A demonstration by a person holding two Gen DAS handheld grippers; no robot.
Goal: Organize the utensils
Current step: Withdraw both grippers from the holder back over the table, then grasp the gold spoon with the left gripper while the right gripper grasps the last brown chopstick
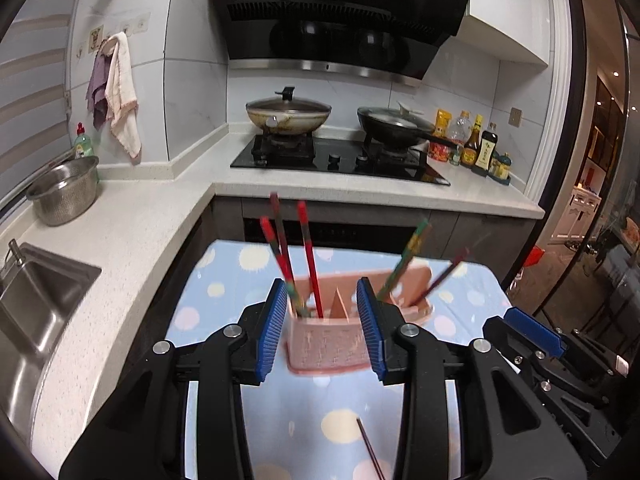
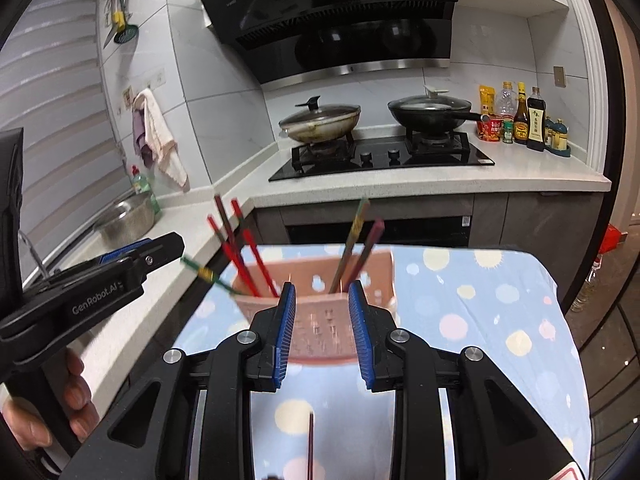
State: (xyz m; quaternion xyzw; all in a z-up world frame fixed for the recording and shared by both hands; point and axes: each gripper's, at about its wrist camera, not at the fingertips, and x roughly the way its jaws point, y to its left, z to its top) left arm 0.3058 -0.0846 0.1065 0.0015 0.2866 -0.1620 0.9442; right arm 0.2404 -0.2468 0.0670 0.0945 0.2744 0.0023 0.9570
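A pink slotted utensil holder stands on a table with a blue polka-dot cloth. Several red and dark chopsticks stand in its compartments, and it shows in the right wrist view too. One dark chopstick lies on the cloth near me, also seen in the right wrist view. My left gripper is open and empty, its jaws on either side of the holder's near end. My right gripper is open and empty just in front of the holder. The left gripper's body appears at the left of the right wrist view.
A white counter wraps around the left with a steel sink and colander. A black hob holds two lidded pans. Sauce bottles stand at the right. The table's far edge lies just behind the holder.
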